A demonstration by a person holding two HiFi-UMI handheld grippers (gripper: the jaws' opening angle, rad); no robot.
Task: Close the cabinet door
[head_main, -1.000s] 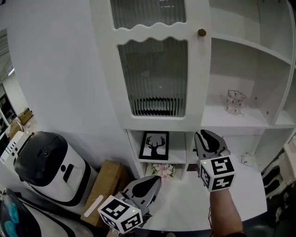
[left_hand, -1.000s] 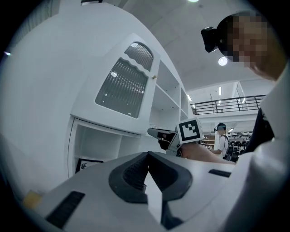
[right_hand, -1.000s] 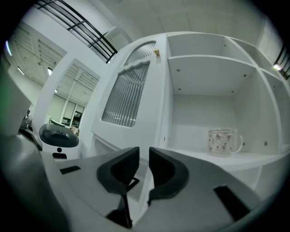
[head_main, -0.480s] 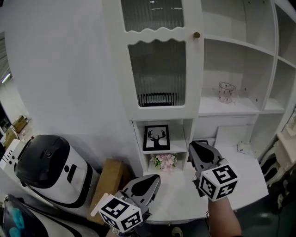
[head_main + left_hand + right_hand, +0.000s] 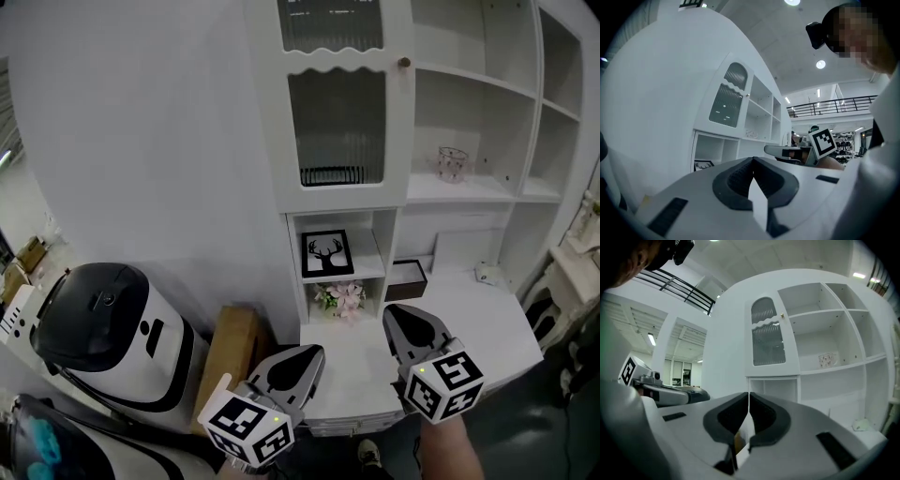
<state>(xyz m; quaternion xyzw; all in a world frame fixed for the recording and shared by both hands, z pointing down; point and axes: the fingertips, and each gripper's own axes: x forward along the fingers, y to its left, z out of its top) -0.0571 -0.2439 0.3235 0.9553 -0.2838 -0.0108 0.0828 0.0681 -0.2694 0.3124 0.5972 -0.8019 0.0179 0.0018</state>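
The white cabinet door (image 5: 339,112) with ribbed glass and a small brass knob (image 5: 404,63) lies flush with the cabinet front; it also shows as the door (image 5: 768,341) in the right gripper view and the door (image 5: 726,103) in the left gripper view. Both grippers hang well in front of the cabinet, over the desk's near edge, touching nothing. My left gripper (image 5: 312,351) is shut, tips together (image 5: 753,159). My right gripper (image 5: 395,315) is shut too, with nothing between its jaws (image 5: 748,394).
Open shelves to the right hold a glass cup (image 5: 452,163). Below the door sit a deer picture (image 5: 327,253), pink flowers (image 5: 341,298) and a dark box (image 5: 406,278) on the white desk (image 5: 487,319). A black-and-white appliance (image 5: 103,323) and a cardboard box (image 5: 232,352) stand at the left.
Both grippers have drawn back from the cabinet, which now looks smaller and farther away. The right gripper has sunk lower in the head view.
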